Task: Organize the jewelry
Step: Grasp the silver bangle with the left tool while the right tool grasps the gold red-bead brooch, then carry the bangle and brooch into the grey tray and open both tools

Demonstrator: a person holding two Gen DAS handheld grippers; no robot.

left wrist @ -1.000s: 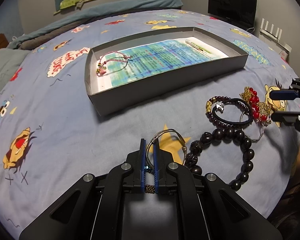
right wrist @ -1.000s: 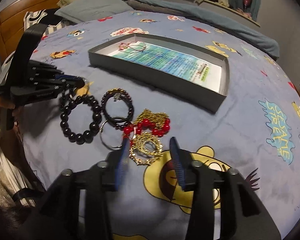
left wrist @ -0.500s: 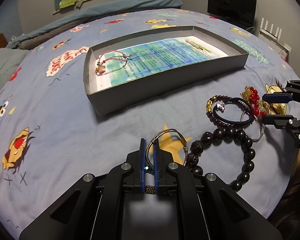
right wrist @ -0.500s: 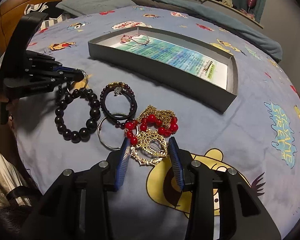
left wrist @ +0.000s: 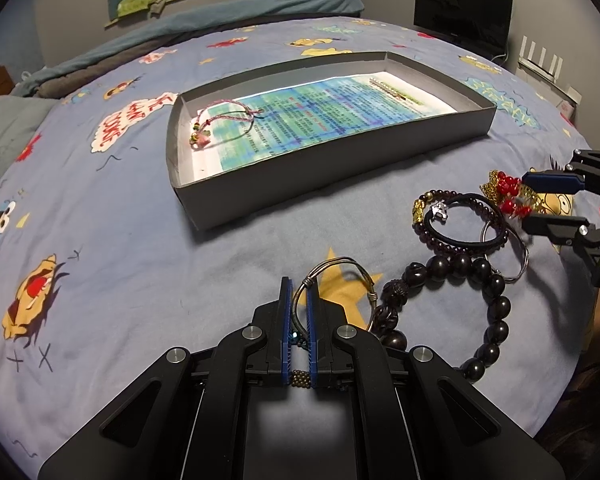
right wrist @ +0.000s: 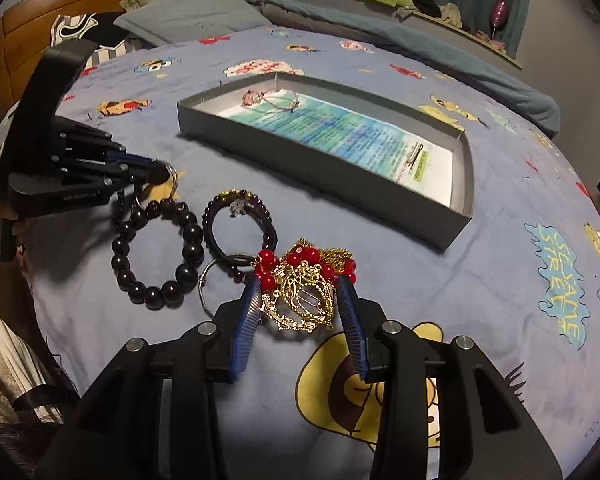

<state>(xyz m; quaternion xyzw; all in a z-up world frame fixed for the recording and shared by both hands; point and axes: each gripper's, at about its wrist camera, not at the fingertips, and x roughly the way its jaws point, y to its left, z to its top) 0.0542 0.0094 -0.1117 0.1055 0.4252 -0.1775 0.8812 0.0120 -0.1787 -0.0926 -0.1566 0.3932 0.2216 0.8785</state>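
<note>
My left gripper (left wrist: 299,292) is shut on a silver wire bangle (left wrist: 342,264) just above the blue bedsheet; the right wrist view shows the same gripper (right wrist: 166,170) at the left. A gold and red bead ornament (right wrist: 300,288) lies on the sheet between the blue pads of my right gripper (right wrist: 300,294). Those pads stand apart on either side of it, open. From the left wrist view, the right gripper (left wrist: 528,202) straddles the ornament (left wrist: 508,196) at the right edge. A grey box (left wrist: 320,196) holds a pink cord bracelet (left wrist: 228,120).
A large dark bead bracelet (right wrist: 156,292), a purple bead bracelet (right wrist: 240,200) and a silver ring (right wrist: 206,284) lie between the two grippers. The box (right wrist: 320,160) has a printed sheet inside and a small clip (right wrist: 414,156) at its right end. Pillows and a headboard lie behind.
My right gripper has moved forward, so the gold and red ornament now sits between its fingers instead of ahead of them. The left gripper and its bangle have stayed put.
</note>
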